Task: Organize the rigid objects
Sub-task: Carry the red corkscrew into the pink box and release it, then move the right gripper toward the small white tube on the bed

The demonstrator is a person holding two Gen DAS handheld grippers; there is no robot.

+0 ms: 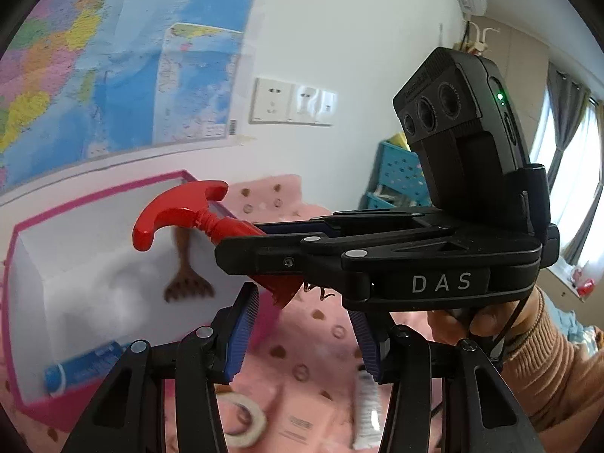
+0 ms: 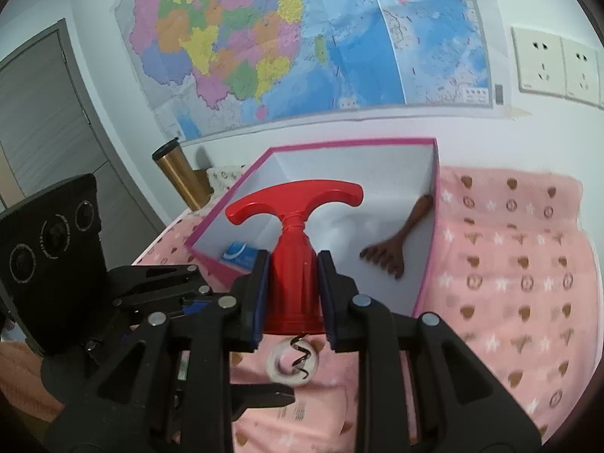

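R gripper (image 2: 292,298) "DAS": jaws clamp red corkscrew (image 2: 292,264) | L gripper (image 1: 302,336): jaws narrow, nothing held

Home bedroom: wall map (image 2: 302,37), curtains (image 1: 566,143).

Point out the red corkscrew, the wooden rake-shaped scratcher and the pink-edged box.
red corkscrew (image 2: 292,287): right wrist view, on its bell-shaped body.
wooden scratcher (image 2: 385,255): right wrist view, on the pronged end.
pink-edged box (image 2: 351,143): right wrist view, on the far rim.

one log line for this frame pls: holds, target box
right gripper: shut on red corkscrew | left gripper: open, empty | pink box: holds wooden scraper, blue tube | corkscrew not yet in box
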